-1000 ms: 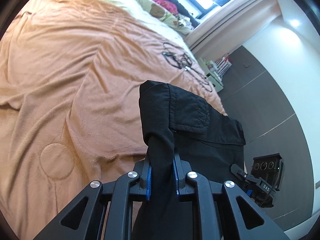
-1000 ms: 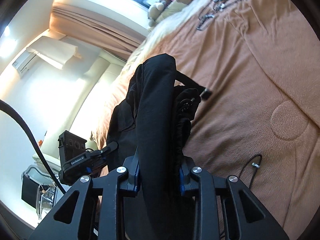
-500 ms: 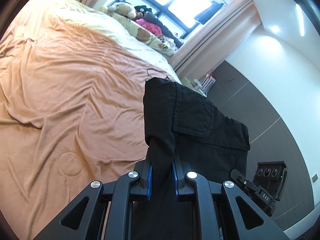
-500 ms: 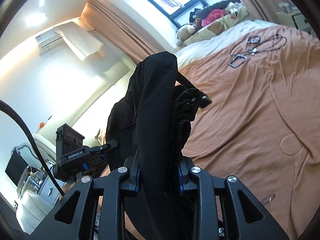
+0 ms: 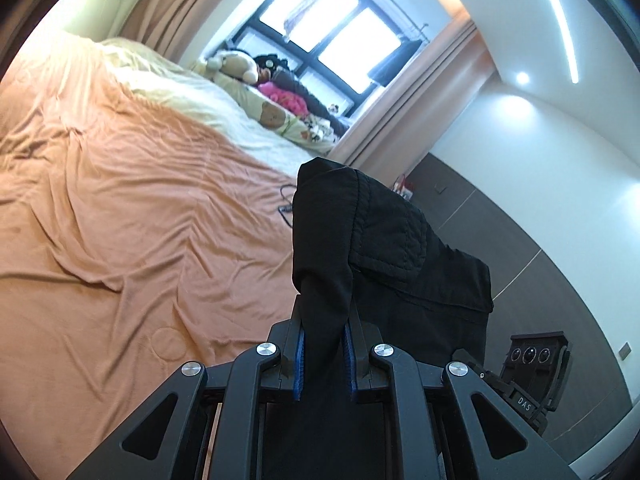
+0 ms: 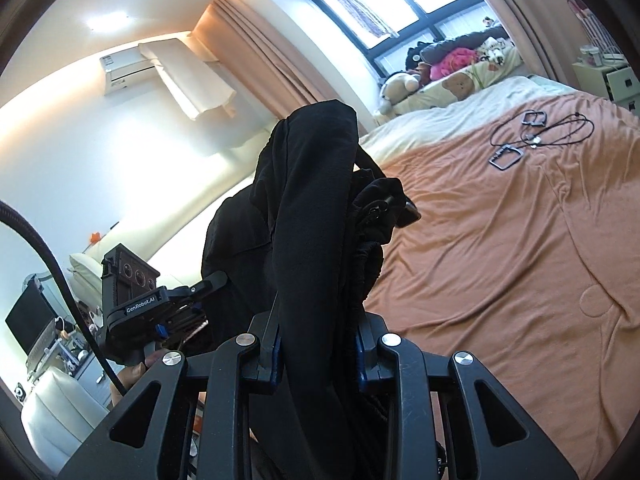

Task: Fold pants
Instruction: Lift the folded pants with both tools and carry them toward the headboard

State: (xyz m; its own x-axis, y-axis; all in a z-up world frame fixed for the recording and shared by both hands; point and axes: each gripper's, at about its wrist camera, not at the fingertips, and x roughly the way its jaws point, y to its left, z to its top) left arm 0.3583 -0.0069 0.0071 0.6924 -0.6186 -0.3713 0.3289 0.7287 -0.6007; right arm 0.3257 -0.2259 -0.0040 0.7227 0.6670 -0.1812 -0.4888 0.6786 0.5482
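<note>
Rumpled orange-brown cotton bedspread (image 5: 132, 220) covers the bed under a bright black-framed window (image 5: 324, 28), with stuffed toys (image 6: 404, 84) lined along the sill. Black fabric pants (image 5: 360, 248) are held up off the bed between both tools. Left tool (image 5: 323, 350) is clamped on a bunched fold that rises straight out from between its blue pads (image 5: 299, 354), a stitched pocket flap draping to the right. Right tool (image 6: 318, 354) is clamped on a thick gathered roll of the same pants (image 6: 312, 200), standing up ahead of it. Thin black cords (image 6: 536, 134) lie farther up the bedspread, well apart
</note>
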